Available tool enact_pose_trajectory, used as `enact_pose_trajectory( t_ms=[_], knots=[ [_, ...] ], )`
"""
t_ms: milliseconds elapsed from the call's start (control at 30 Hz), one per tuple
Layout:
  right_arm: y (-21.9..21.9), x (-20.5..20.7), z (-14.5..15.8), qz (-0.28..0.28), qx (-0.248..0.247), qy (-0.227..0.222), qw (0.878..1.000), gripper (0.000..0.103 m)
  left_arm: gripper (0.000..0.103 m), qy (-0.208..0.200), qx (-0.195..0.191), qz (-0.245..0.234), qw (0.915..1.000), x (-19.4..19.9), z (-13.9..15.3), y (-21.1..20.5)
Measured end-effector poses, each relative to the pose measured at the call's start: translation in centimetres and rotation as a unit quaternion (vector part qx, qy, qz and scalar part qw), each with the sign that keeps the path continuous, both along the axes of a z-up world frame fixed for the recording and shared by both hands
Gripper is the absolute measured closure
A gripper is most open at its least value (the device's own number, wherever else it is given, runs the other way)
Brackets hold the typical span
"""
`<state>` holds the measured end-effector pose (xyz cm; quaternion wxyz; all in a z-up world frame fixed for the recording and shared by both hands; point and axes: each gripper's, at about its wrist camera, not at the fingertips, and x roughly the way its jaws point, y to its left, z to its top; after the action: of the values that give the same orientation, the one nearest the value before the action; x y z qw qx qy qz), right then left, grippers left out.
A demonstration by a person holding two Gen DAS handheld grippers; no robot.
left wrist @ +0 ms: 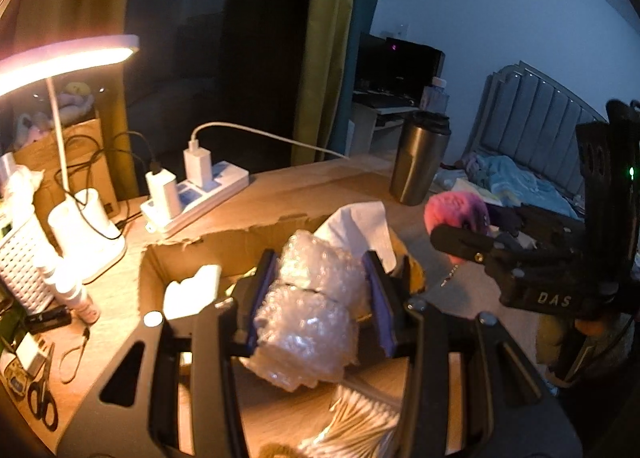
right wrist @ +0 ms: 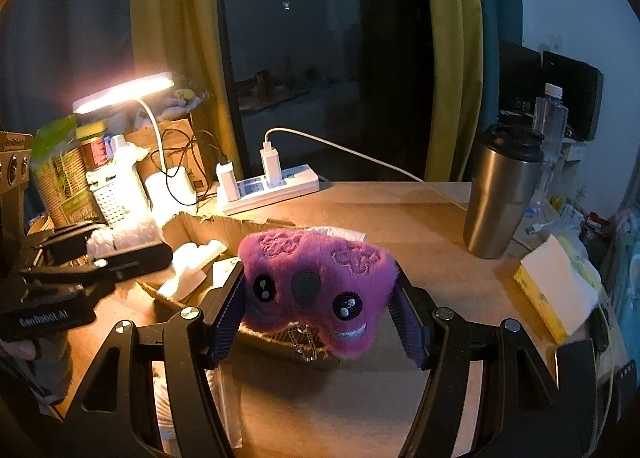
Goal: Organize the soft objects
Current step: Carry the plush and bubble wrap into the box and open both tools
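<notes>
In the left wrist view my left gripper (left wrist: pixel 324 270) is shut on a roll of clear bubble wrap (left wrist: pixel 312 314), held between its purple pads above an open cardboard box (left wrist: pixel 188 254). White foam pieces (left wrist: pixel 192 290) lie inside the box. In the right wrist view my right gripper (right wrist: pixel 318 290) is shut on a purple plush face (right wrist: pixel 316 262) with two black eyes, a small chain dangling beneath it. The plush hangs over the box's near right corner. The left view also shows the right gripper (left wrist: pixel 464 232) with the plush (left wrist: pixel 452 207), and the right view shows the left gripper (right wrist: pixel 116 244) with the bubble wrap (right wrist: pixel 120 236).
A steel tumbler (right wrist: pixel 504 193) stands at the right of the desk, a yellow tissue box (right wrist: pixel 556 290) nearer. A power strip (right wrist: pixel 272 185) with chargers lies behind the box. A lit desk lamp (right wrist: pixel 124 91), a white basket (right wrist: pixel 116 193), cotton swabs (left wrist: pixel 360 422) and scissors (left wrist: pixel 40 402) crowd the left.
</notes>
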<state>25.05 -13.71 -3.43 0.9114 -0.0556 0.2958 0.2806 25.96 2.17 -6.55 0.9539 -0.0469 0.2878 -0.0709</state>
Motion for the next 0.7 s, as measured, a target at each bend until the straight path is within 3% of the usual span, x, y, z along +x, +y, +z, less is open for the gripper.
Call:
enact_pose_trajectory(
  t_ms=[400, 700],
  knots=[
    [1.2, 3.1, -0.8, 0.01, 0.006, 0.007, 1.0, 0.034, 0.059, 0.027, -0.005, -0.019, 0.9994, 3.8, -2.4, -0.9],
    [1.8, 5.5, -2.8, 0.006, 0.007, 0.031, 0.999, 0.034, 0.059, 0.071, -0.013, -0.035, 0.9968, 6.3, -5.2, -1.1]
  ],
)
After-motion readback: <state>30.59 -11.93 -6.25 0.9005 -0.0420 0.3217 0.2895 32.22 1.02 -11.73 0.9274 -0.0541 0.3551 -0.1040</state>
